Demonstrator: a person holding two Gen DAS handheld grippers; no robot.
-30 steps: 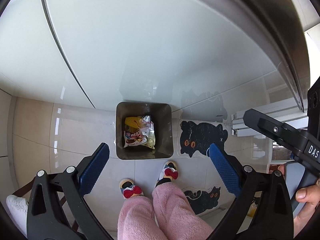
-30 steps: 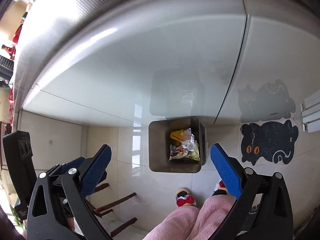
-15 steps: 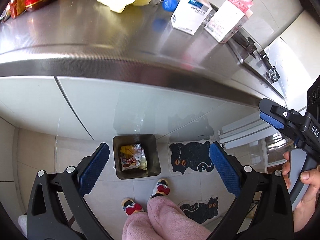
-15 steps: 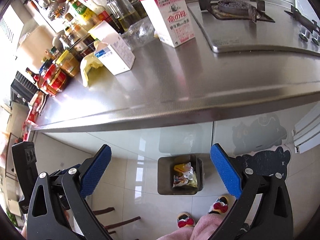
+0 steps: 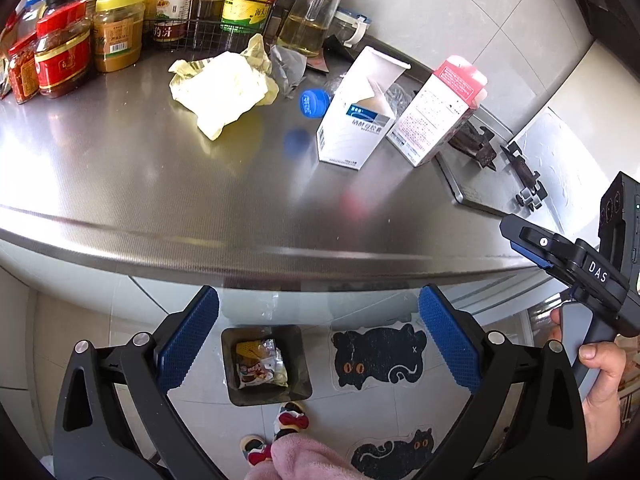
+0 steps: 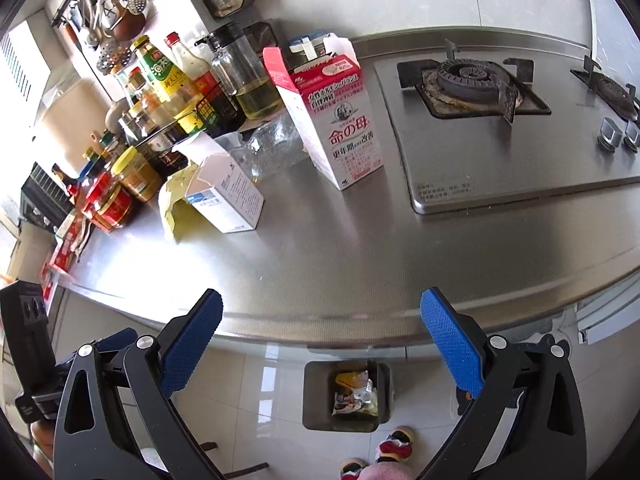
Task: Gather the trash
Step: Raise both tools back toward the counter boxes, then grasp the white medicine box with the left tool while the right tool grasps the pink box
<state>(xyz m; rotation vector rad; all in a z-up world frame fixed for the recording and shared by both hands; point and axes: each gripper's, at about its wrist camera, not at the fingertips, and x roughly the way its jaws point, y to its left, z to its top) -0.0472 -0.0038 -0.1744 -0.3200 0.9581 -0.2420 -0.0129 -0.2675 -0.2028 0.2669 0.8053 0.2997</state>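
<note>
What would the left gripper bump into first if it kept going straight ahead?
Probably the steel countertop: the open, empty left gripper points at its front edge. The white carton stands farther back. Depth is unclear.

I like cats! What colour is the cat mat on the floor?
Black with orange eyes, the cat mat shows best in the left wrist view.

Bright daylight is coming from the left, glaring white on the steel surface (image 6: 320,248) and overexposing the wall there. Fisheye distortion is bending the edges, black vignette is filling corners, and focus is staying sharp.
</note>
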